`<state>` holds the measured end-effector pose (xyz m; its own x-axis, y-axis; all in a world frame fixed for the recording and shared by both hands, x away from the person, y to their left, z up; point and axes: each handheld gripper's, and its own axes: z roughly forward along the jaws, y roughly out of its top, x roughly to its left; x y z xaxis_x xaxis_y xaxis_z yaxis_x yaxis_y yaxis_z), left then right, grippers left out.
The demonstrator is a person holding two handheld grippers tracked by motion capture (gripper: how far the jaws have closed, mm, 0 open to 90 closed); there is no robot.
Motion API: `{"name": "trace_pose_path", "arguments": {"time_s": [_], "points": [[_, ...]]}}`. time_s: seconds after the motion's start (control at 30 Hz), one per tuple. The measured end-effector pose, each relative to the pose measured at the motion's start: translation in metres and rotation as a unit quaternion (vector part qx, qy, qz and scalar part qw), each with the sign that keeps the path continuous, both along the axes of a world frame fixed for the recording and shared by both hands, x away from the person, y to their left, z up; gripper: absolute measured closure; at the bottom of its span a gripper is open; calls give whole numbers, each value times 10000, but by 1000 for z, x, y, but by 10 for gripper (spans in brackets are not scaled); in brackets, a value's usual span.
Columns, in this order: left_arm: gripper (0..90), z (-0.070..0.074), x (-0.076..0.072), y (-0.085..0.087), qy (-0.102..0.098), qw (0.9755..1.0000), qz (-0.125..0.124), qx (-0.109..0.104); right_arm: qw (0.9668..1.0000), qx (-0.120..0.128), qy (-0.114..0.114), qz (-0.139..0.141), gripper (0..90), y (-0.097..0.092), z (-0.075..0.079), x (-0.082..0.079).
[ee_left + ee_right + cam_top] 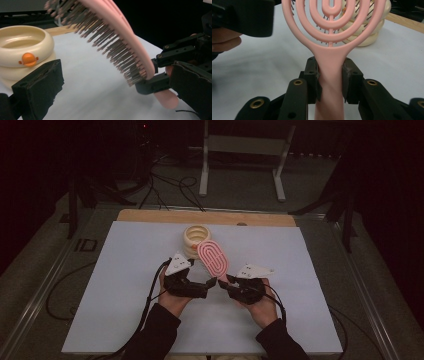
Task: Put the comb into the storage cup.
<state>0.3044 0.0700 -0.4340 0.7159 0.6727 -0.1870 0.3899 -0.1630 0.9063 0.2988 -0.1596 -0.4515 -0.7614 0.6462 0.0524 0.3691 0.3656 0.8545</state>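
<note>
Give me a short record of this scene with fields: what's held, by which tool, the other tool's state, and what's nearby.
held thing: pink hairbrush, bristles facing away from the right tool's camera
holding tool: right tool, jaws clamped on the brush handle
brush pose: lifted off the table, head slanting up toward the far side
other tool: left tool, jaws open, nothing between them, beside the brush
nearby: cream ringed container with an orange knob, standing behind the brush
surface: white sheet on the table
</note>
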Motion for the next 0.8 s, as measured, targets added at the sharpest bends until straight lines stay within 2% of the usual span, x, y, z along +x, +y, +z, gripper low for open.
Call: {"name": "trace_pose_path", "arguments": {"time_s": [0.5, 0.73, 0.8], "points": [[1, 0, 5, -17, 37, 9999, 83, -101, 10000, -47, -24, 70, 696, 3, 0, -2], [28, -2, 6, -20, 214, 9997, 15, -98, 10000, -21, -44, 78, 696, 5, 0, -3], [44, -2, 6, -21, 294, 9994, 10, -162, 10000, -19, -33, 75, 696, 5, 0, -3]]}}
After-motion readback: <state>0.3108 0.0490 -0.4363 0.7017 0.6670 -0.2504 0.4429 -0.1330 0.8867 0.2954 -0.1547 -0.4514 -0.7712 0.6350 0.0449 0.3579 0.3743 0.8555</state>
